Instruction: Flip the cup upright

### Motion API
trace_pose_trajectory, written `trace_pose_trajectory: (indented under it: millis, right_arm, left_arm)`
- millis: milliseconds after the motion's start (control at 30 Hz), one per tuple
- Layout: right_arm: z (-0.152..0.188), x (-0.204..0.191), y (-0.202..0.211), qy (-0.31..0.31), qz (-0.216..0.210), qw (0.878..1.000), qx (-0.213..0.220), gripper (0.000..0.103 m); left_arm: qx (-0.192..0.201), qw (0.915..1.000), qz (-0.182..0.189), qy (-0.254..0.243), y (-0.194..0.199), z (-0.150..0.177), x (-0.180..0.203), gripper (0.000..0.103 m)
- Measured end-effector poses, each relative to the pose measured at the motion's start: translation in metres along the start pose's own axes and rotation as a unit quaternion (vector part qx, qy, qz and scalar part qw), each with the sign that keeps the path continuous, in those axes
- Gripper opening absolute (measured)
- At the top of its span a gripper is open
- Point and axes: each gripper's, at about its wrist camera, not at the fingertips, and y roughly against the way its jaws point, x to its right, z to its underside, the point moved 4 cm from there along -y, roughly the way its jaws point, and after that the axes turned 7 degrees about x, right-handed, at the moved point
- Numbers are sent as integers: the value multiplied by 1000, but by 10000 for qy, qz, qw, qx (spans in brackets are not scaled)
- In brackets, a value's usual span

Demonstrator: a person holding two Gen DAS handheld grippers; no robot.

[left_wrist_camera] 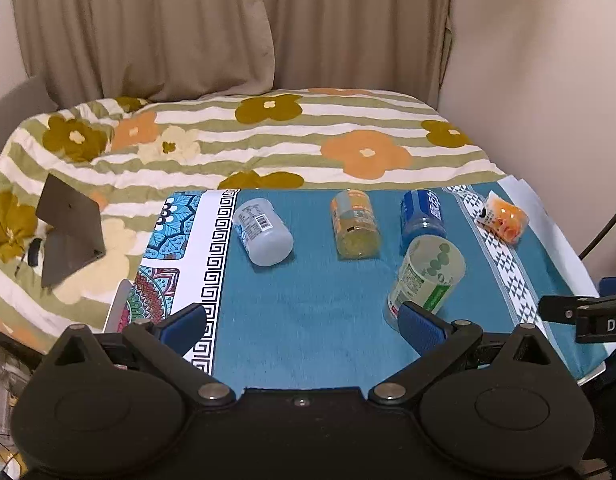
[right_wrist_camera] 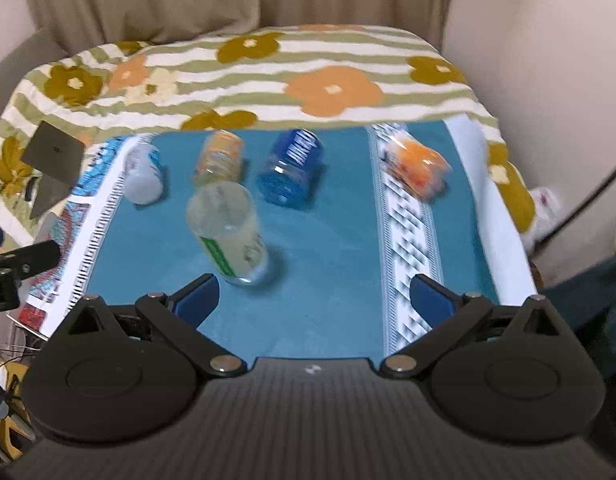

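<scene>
Several plastic cups are on a blue cloth (left_wrist_camera: 308, 300). A green-labelled clear cup (left_wrist_camera: 427, 276) stands upright near the front; it also shows in the right wrist view (right_wrist_camera: 228, 232). A white cup (left_wrist_camera: 264, 232), a yellow cup (left_wrist_camera: 353, 224), a blue cup (left_wrist_camera: 421, 214) and an orange cup (left_wrist_camera: 505, 218) lie on their sides behind it. My left gripper (left_wrist_camera: 304, 320) is open and empty, its right finger just in front of the green cup. My right gripper (right_wrist_camera: 313, 296) is open and empty, right of the green cup (right_wrist_camera: 228, 232).
The cloth lies on a bed with a flowered striped quilt (left_wrist_camera: 268, 140). A grey tablet stand (left_wrist_camera: 68, 232) sits on the quilt at the left. Curtains (left_wrist_camera: 188, 20) and a wall are behind. A cable (left_wrist_camera: 603, 232) hangs at the right.
</scene>
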Motion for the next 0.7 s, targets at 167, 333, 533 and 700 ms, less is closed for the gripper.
trace_pose_trajectory:
  millis: [167, 333, 533, 700]
  right_arm:
    - [10, 10, -1, -13, 135, 9998, -134, 103]
    - [14, 14, -3, -85, 96, 9998, -177, 103]
    - [15, 14, -4, -101, 72, 9998, -171, 103]
    - [14, 12, -6, -98, 55, 9998, -185, 103]
  left_arm:
    - [-103, 9999, 43, -50, -4, 12, 10, 103]
    - [-75, 9999, 55, -131, -3, 13, 17, 103]
    - [-60, 9998, 26, -199, -3, 12, 20, 103]
    - [-43, 9997, 22, -226, -3, 11, 20, 103]
